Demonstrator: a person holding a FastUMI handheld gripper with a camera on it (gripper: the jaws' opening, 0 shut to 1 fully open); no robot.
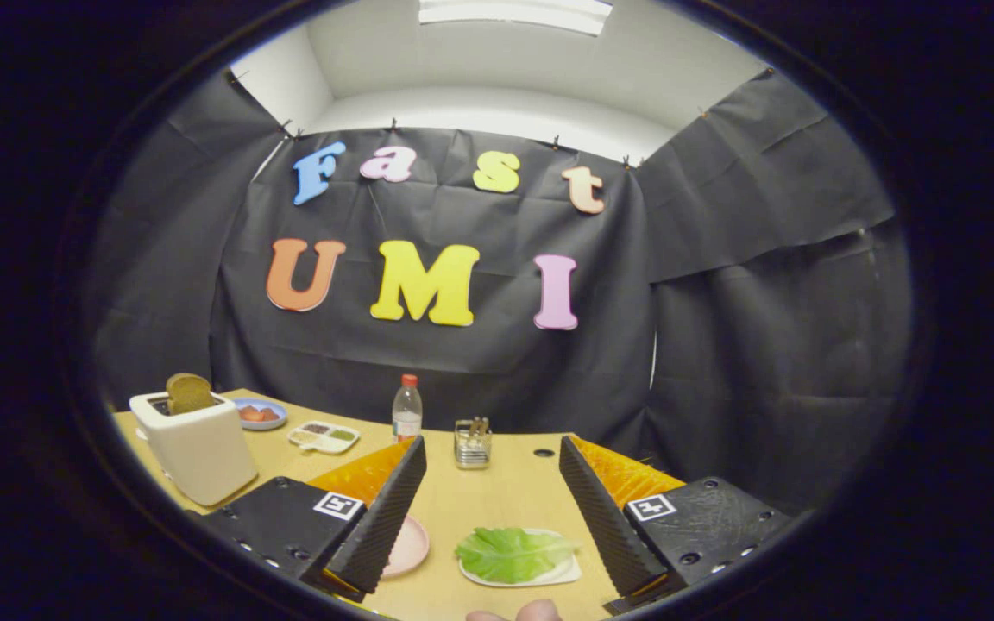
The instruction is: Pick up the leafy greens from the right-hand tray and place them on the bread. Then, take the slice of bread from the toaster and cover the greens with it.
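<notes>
- tongs: spread wide, holding nothing.
- lettuce leaf: on white tray, between the fingers, toward 5 o'clock.
- pink plate: at 7 o'clock, partly behind one finger; bread on it cannot be told.
- toaster: at 10 o'clock, bread slice standing in its slot.
- step: first pick not yet begun; next, lower over the leaf and close.

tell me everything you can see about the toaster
The toaster is a boxy, cream-white unit with rounded corners, plastic-looking, standing upright on the wooden table, to the left of the open gripper. A brown slice of bread stands in its top slot, about half showing. A small plate lies just behind it. Nothing grips it.
</notes>
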